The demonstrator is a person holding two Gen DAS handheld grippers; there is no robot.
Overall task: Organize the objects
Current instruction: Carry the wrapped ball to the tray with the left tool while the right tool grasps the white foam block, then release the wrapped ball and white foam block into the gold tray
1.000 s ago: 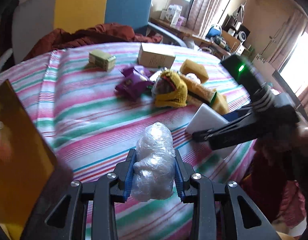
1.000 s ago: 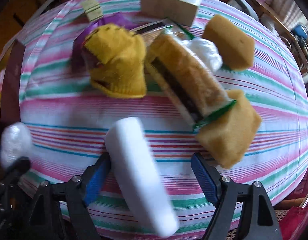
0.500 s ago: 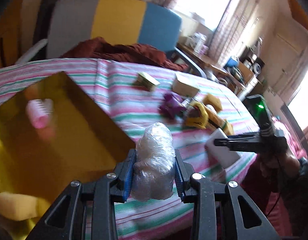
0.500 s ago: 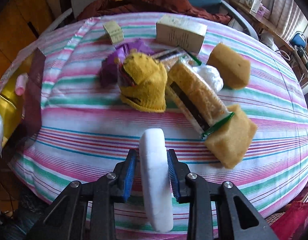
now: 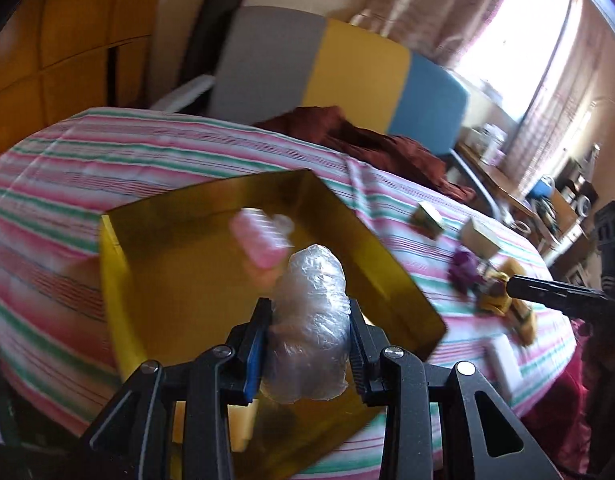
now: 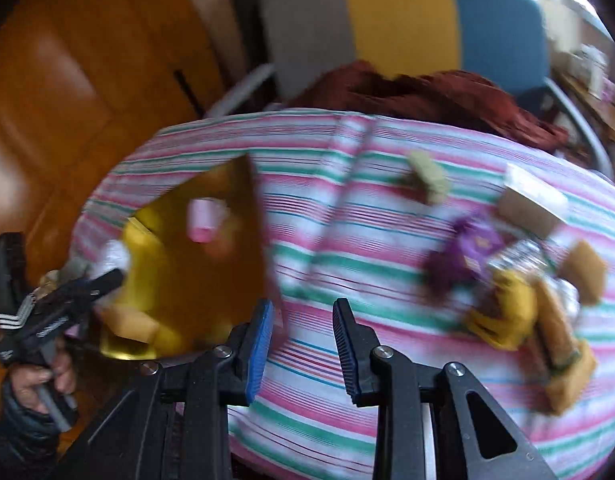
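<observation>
Plastic-wrapped bundle [image 5: 311,312]: one clear, crinkled film parcel, oblong. Its long axis runs along the fingers, with the rounded end pointing forward past the fingertips and the ragged end toward the camera.
Location: in the air over the near half of the gold box [image 5: 179,280], clear of its floor.
Holder: left gripper [image 5: 308,306], jaws narrow and both pads pressed on the parcel's flanks. It is pitched downward toward the box interior. Seen from the right wrist, the left hand [image 6: 39,376] grips the handle at the box's left, dark sleeve below it.
Right gripper [image 6: 303,303]: jaws drawn in narrow, nothing between the blue pads. It is angled down over the striped cloth [image 6: 347,240] just right of the box's edge.
Box contents: pink ribbed roller [image 5: 259,240] near the far wall, blurred; yellow sponge [image 6: 127,324] at the near left corner.
Right of the box, well apart: white block [image 5: 501,364] lying on the cloth by the table edge. Beyond it is a blurred cluster of purple, yellow and tan items.
</observation>
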